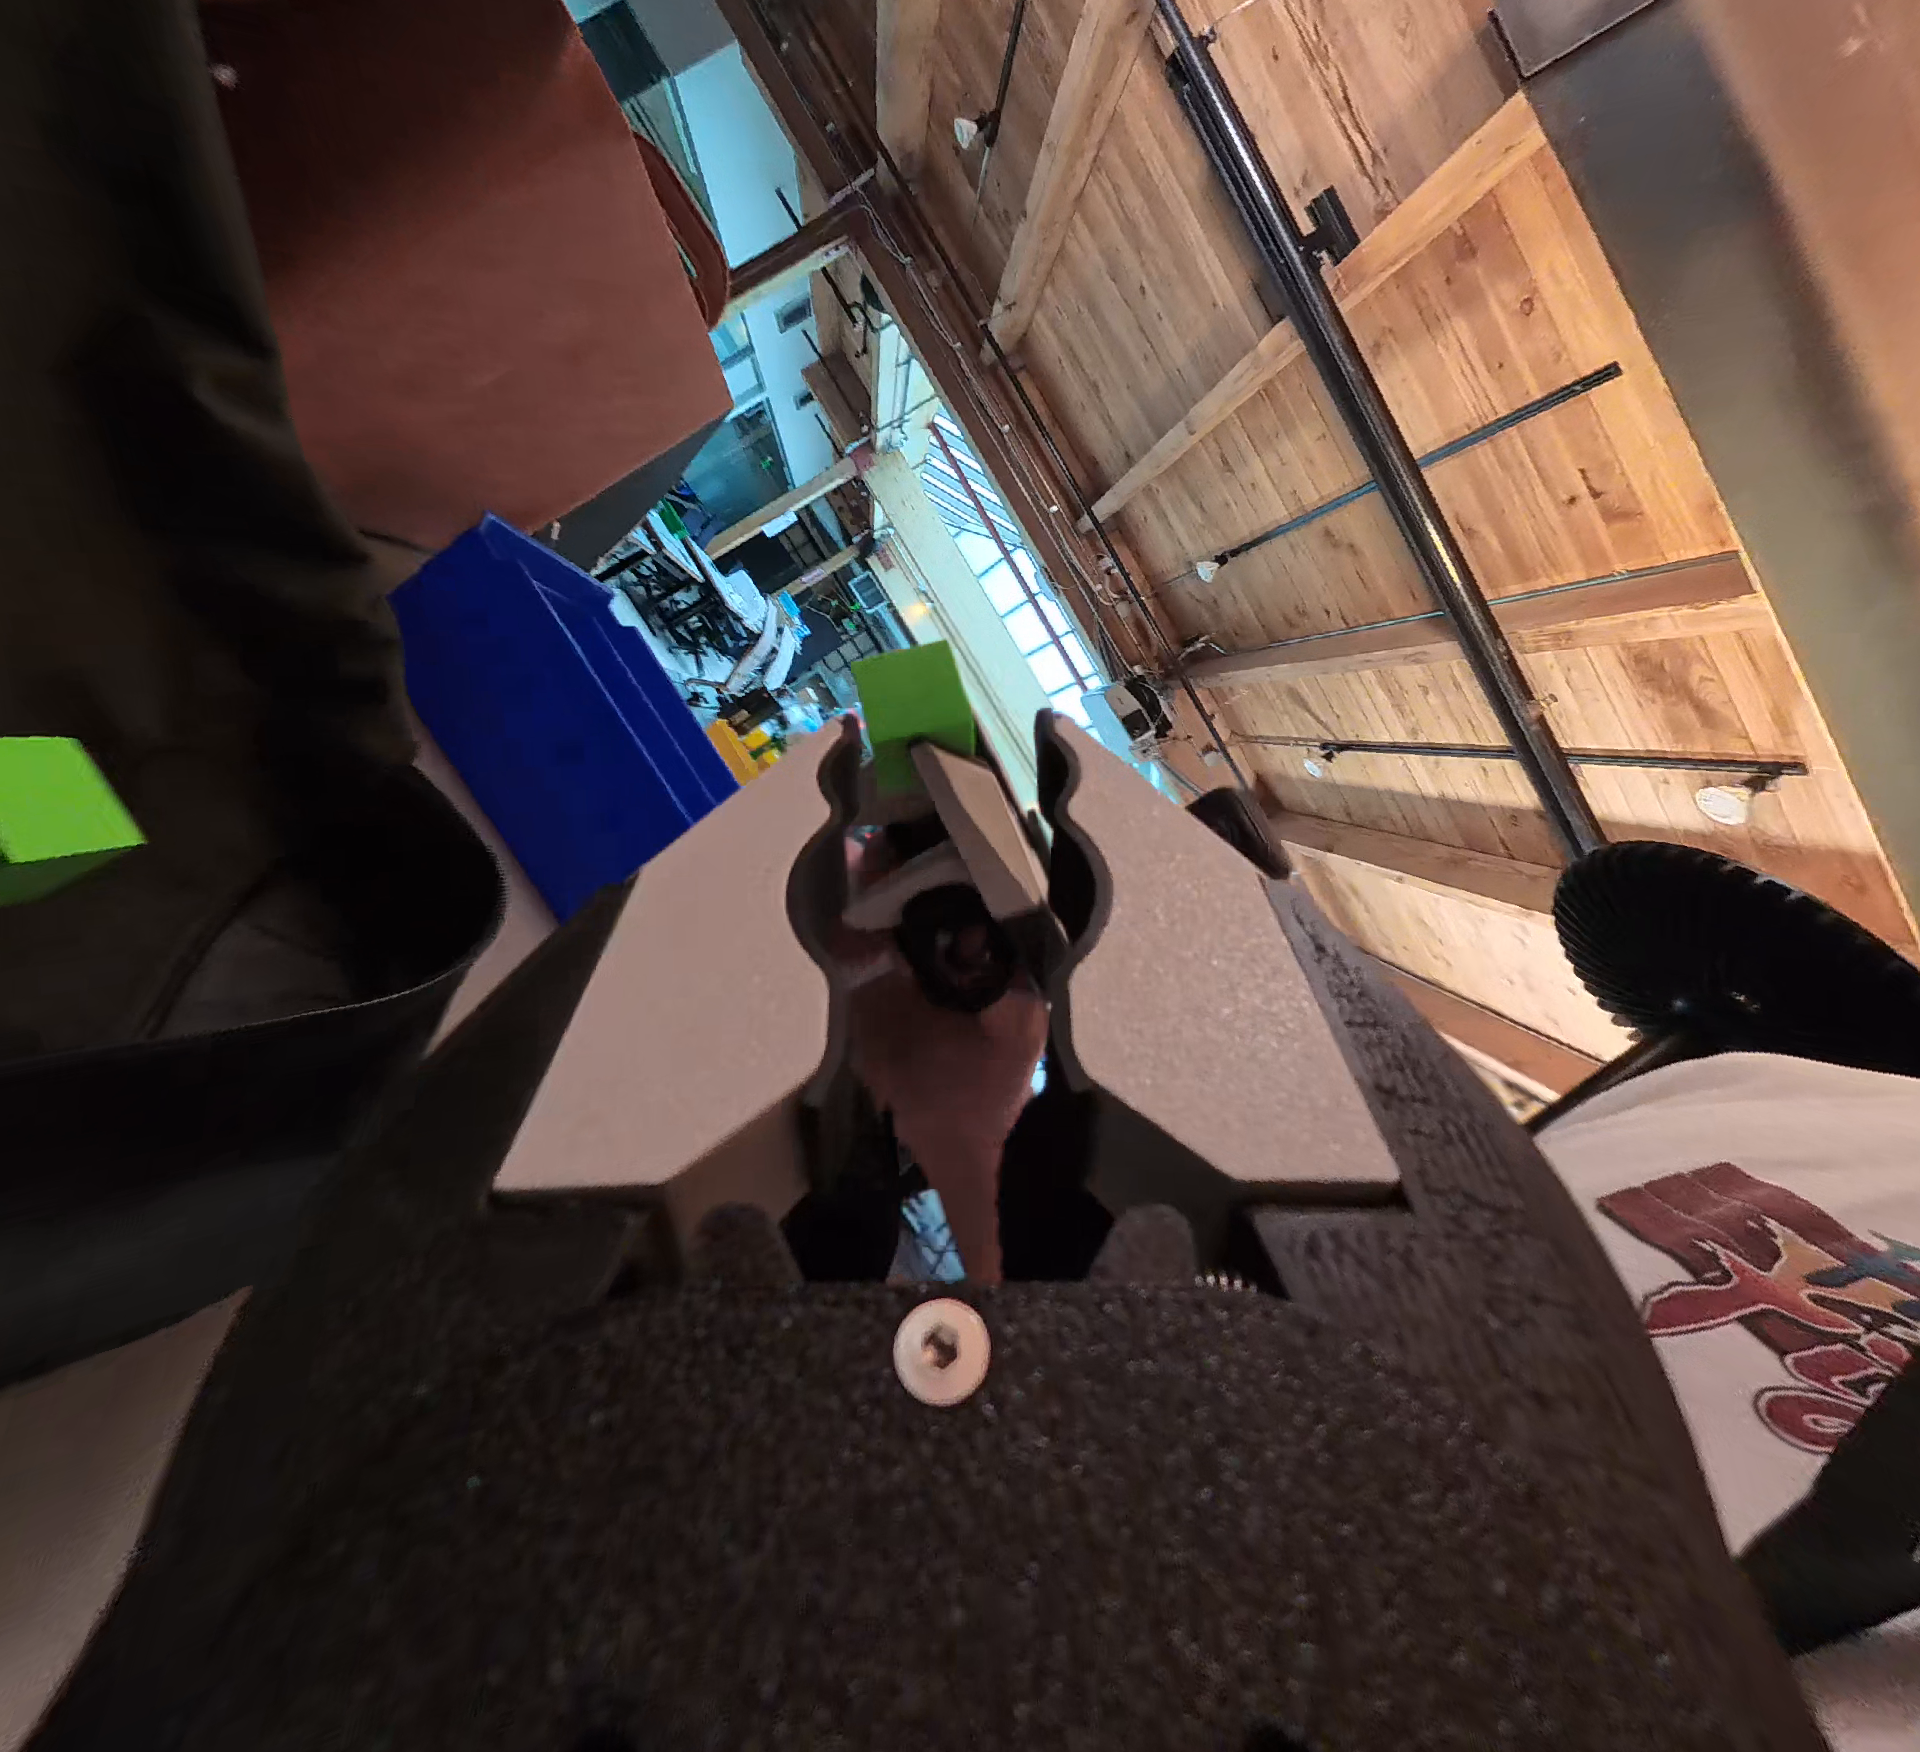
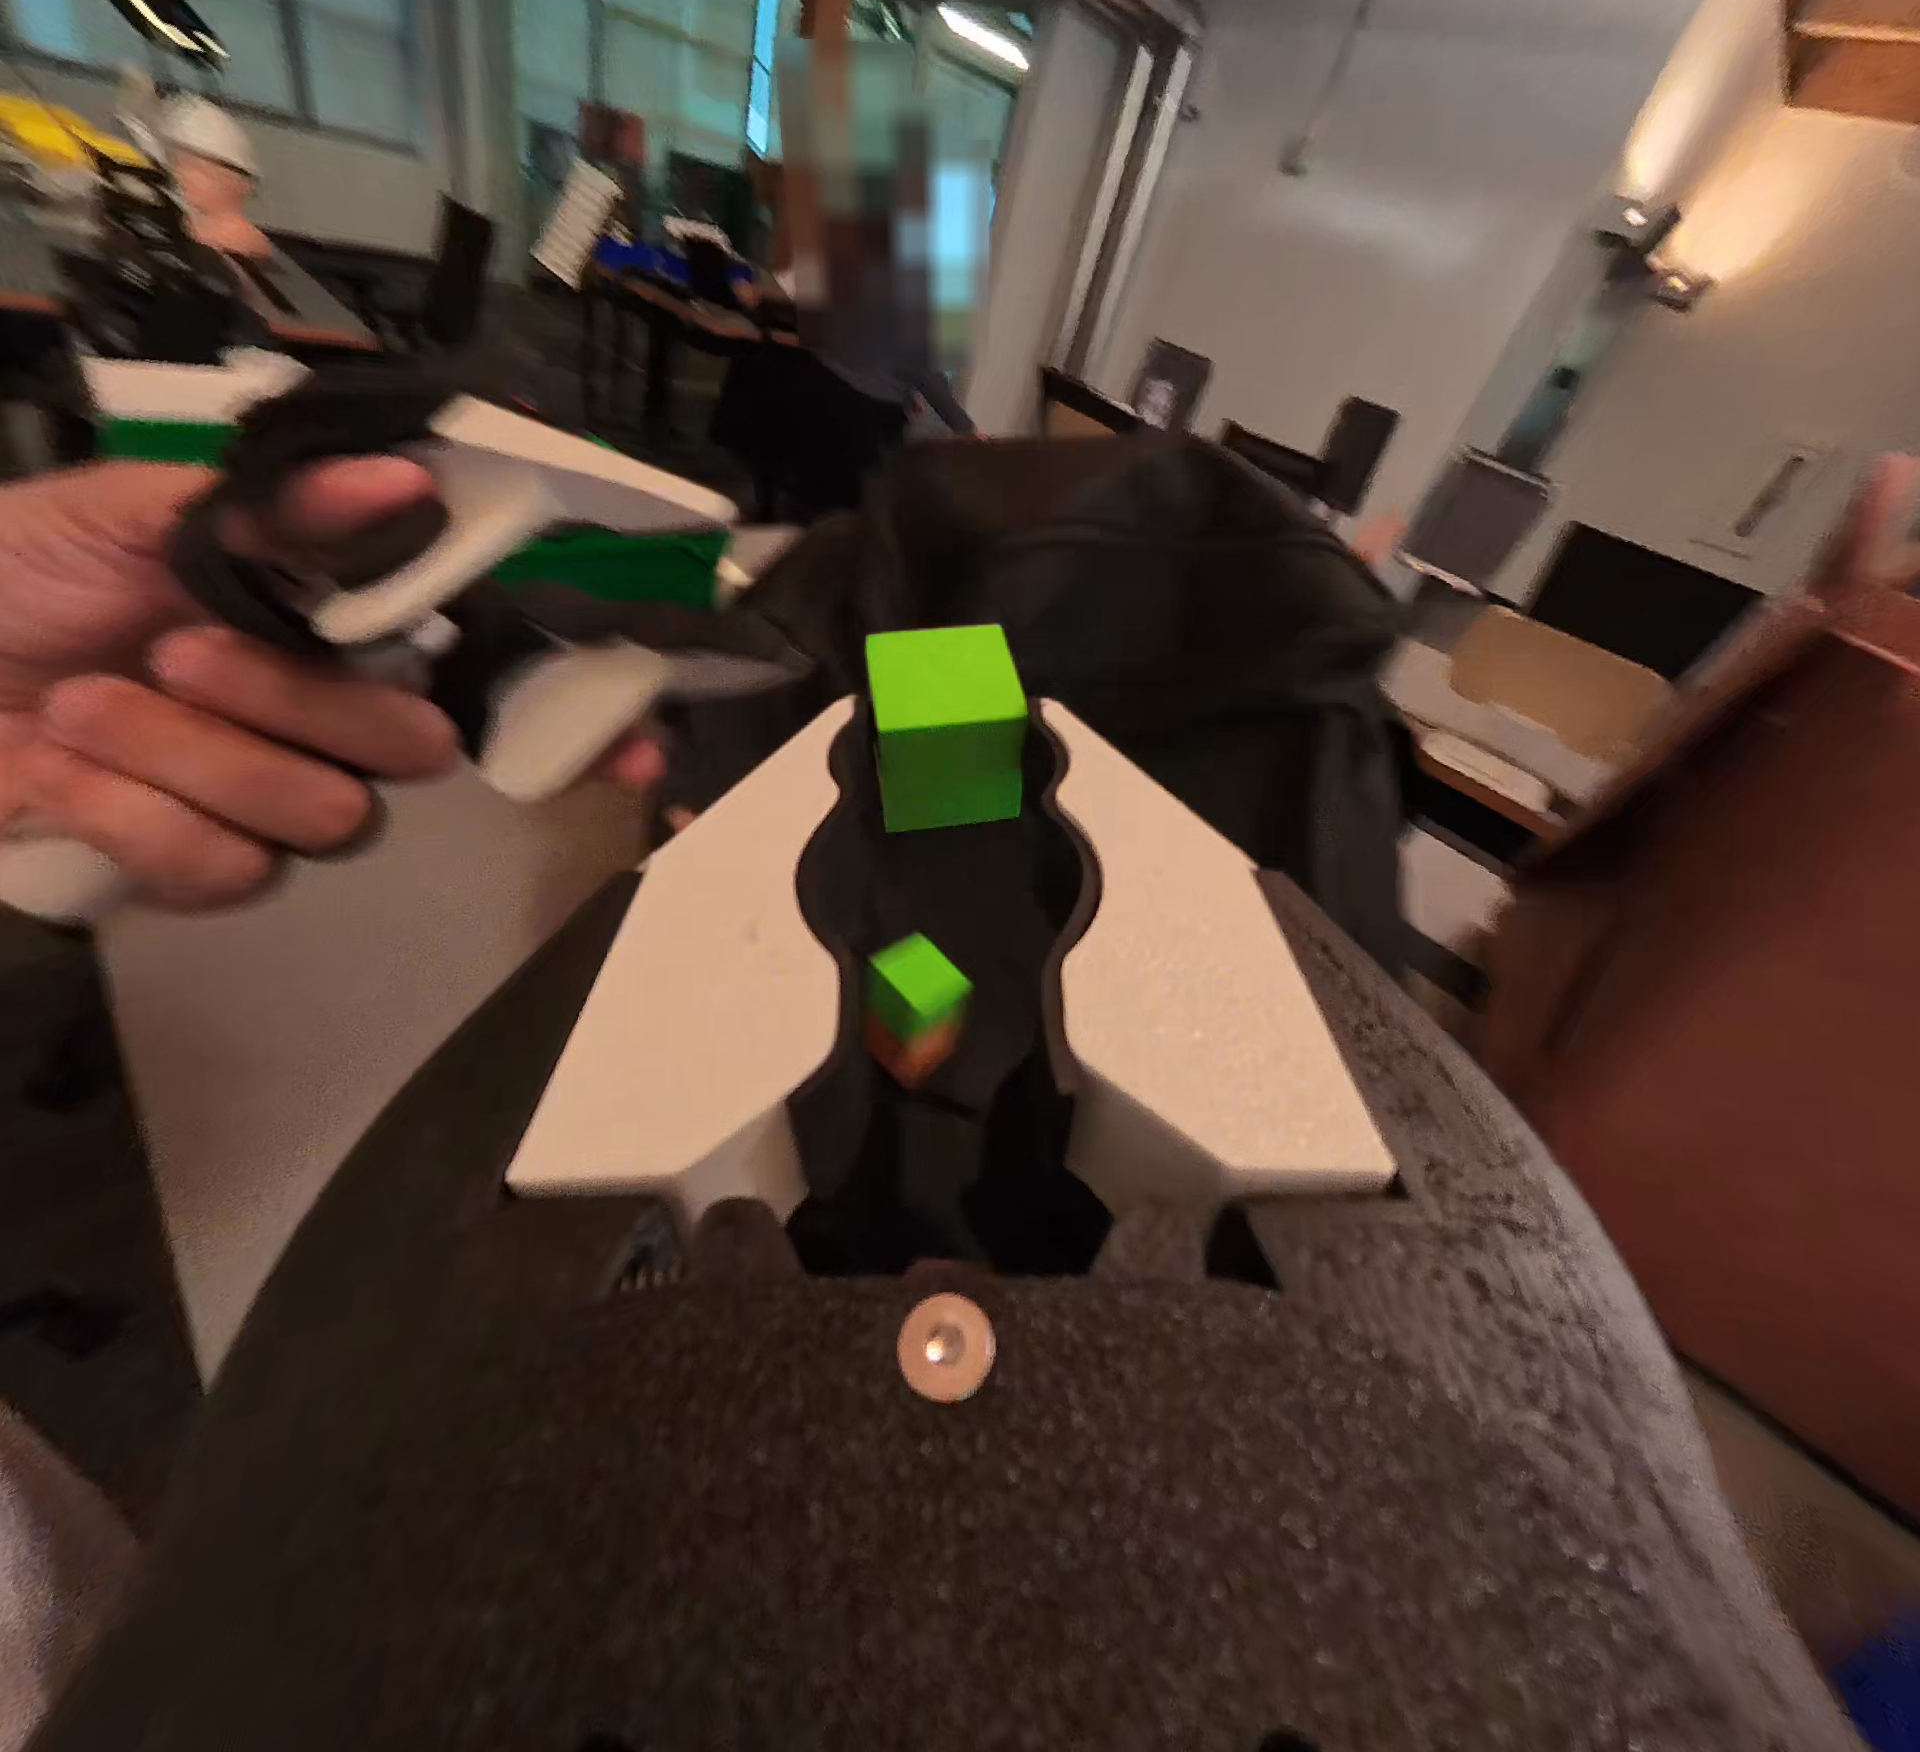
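Gripping a bright green cube (image 2: 945,726) between its white fingertips, the right gripper (image 2: 948,746) is closed on the block's two side faces, with the cube's top standing above the tips. Through the gap between the fingers, nearer the camera, a smaller-looking green cube (image 2: 920,980) sits on an orange-brown block (image 2: 914,1053), both over a dark cloth or bag (image 2: 1143,580) that fills the middle of the right wrist view. To the left, a hand (image 2: 156,663) holds the left gripper (image 2: 540,601), blurred, so its fingers cannot be read from there.

In the left wrist view the camera is tilted up toward a wooden plank ceiling (image 1: 1299,300). The left gripper (image 1: 951,746) has its fingers parted by a narrow gap and nothing sits between the pads; what shows through the gap, the other gripper's finger tip and a green cube (image 1: 909,700), lies farther off. A blue plastic bin (image 1: 540,705) stands at the left on a pale table (image 1: 62,1546), and another green block (image 1: 57,814) shows at the far left edge beside dark fabric (image 1: 156,455).
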Tool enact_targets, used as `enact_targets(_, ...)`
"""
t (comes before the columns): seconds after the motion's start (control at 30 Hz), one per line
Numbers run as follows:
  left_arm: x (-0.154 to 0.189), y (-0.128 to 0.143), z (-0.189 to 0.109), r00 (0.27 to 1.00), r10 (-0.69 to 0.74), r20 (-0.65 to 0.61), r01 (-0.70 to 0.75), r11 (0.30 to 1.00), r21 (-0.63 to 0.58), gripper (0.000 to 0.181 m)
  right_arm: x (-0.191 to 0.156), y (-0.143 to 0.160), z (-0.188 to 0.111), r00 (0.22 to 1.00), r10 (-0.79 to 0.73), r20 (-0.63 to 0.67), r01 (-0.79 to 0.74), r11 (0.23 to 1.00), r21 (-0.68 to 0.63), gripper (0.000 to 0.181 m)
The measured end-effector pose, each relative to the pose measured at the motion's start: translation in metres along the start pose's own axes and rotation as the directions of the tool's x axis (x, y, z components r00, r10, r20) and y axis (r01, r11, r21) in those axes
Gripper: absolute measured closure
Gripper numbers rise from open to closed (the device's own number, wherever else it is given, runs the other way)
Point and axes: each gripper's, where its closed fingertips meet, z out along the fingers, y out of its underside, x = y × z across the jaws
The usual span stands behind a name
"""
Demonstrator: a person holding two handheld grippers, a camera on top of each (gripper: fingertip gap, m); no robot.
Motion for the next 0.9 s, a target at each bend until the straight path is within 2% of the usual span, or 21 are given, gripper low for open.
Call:
enact_targets(0.1,-0.006,-0.001,-0.016,0.998,0.048,0.051,-0.046,0.998,-0.041,0.148,0.081,0.028,-0.053,0.976,-0.016,-0.216,-0.024,0.984,-0.179,0.153)
enact_targets(0.17,-0.010,0.001,-0.028,0.994,0.081,0.074,-0.076,0.994,-0.079,0.148,0.147,0.068,-0.109,0.919,-0.045,-0.392,-0.118,0.916,-0.382,0.153)
enact_targets(0.23,-0.018,0.002,-0.040,0.986,0.114,0.124,-0.101,0.989,-0.105,0.148,0.199,0.118,-0.174,0.853,-0.104,-0.512,-0.264,0.760,-0.594,0.153)
enact_targets(0.33,-0.032,0.003,-0.056,0.968,0.149,0.200,-0.124,0.983,-0.132,0.148,0.225,0.196,-0.239,0.864,-0.076,-0.497,-0.413,0.455,-0.789,0.153)
enact_targets(0.4,-0.037,0.003,-0.061,0.965,0.144,0.218,-0.115,0.984,-0.138,0.148,0.220,0.234,-0.256,0.890,0.021,-0.455,-0.440,0.294,-0.848,0.153)
enact_targets(0.47,-0.040,0.003,-0.064,0.964,0.137,0.227,-0.105,0.983,-0.148,0.148,0.214,0.259,-0.264,0.907,0.077,-0.414,-0.421,0.170,-0.891,0.154)
enact_targets(0.63,-0.053,0.010,-0.063,0.918,0.255,0.303,-0.177,0.949,-0.261,0.147,0.195,0.295,-0.274,0.946,0.148,-0.288,-0.279,-0.075,-0.957,0.154)
enact_targets(0.77,-0.068,0.023,-0.064,0.817,0.448,0.364,-0.278,0.858,-0.432,0.147,0.207,0.300,-0.281,0.950,0.113,-0.291,-0.272,-0.160,-0.949,0.153)
enact_targets(0.83,-0.072,0.029,-0.065,0.771,0.522,0.366,-0.310,0.809,-0.499,0.147,0.208,0.300,-0.282,0.940,0.127,-0.317,-0.295,-0.169,-0.941,0.153)
enact_targets(0.9,-0.073,0.032,-0.065,0.745,0.558,0.367,-0.330,0.785,-0.524,0.147,0.208,0.299,-0.286,0.933,0.124,-0.339,-0.316,-0.174,-0.933,0.139)
